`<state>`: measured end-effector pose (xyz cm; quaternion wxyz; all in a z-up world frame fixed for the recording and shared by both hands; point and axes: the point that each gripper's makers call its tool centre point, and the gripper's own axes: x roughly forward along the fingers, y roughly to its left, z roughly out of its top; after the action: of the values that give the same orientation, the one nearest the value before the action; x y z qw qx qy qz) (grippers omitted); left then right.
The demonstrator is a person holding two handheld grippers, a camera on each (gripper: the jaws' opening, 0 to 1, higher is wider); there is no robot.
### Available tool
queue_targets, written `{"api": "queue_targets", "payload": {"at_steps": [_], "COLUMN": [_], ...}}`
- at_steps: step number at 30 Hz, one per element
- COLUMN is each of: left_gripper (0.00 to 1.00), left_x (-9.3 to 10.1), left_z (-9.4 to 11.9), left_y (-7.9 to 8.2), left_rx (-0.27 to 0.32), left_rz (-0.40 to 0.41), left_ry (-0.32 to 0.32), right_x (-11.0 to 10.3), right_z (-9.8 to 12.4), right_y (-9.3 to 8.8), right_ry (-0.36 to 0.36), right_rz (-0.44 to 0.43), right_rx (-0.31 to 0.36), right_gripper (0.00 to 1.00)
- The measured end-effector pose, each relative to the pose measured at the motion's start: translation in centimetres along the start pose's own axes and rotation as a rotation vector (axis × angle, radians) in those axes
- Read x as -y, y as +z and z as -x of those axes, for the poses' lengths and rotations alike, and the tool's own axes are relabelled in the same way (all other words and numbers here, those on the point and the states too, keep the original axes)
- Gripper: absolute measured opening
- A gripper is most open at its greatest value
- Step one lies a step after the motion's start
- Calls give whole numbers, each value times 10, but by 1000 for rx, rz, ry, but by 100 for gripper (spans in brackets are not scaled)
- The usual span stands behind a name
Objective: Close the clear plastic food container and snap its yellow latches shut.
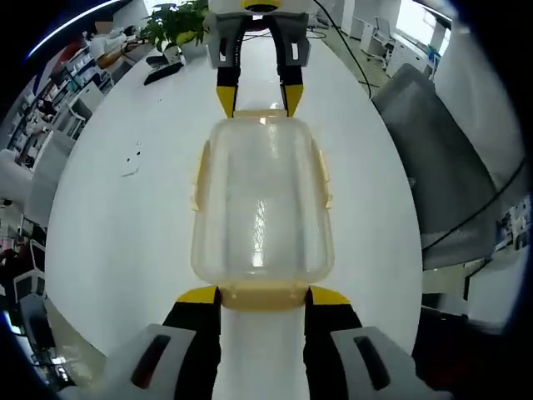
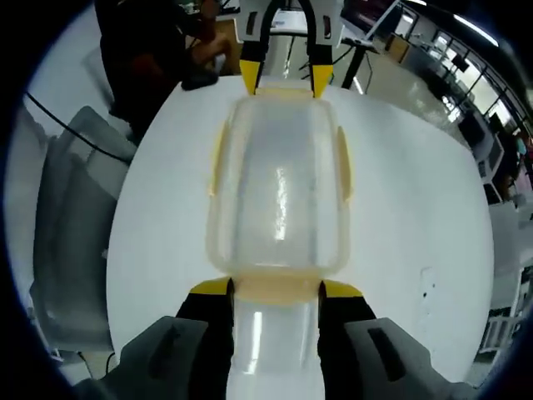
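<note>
Two tools flank one container, four latches.

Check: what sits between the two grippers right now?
The clear container, lid on, spans from left gripper to right gripper in the left gripper view; each straddles an end latch.

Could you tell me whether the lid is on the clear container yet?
On: the lid covers the container on the table. Whether the latches are snapped, I cannot tell.
</note>
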<state>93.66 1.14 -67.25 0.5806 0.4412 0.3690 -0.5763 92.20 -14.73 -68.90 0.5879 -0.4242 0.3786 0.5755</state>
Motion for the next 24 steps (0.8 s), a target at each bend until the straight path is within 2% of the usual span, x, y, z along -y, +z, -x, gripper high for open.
{"api": "queue_targets", "payload": {"at_steps": [8,14,24], "left_gripper": [32,32,32], "left_x": [0,0,3], "left_z": [-11,-22,-45], "left_y": [31,56,88], "left_rx": [23,36,52], "left_rz": [-8,-10,-8], "left_ry": [2,5,-12], "right_x": [-3,-5,-12], "right_z": [16,23,30], "right_y": [-29,-53,-93], "right_ry": [2,0,14], "right_rz": [-14,-18,-36], "right_rx": [-17,-34,-49], "right_gripper": [36,36,36]}}
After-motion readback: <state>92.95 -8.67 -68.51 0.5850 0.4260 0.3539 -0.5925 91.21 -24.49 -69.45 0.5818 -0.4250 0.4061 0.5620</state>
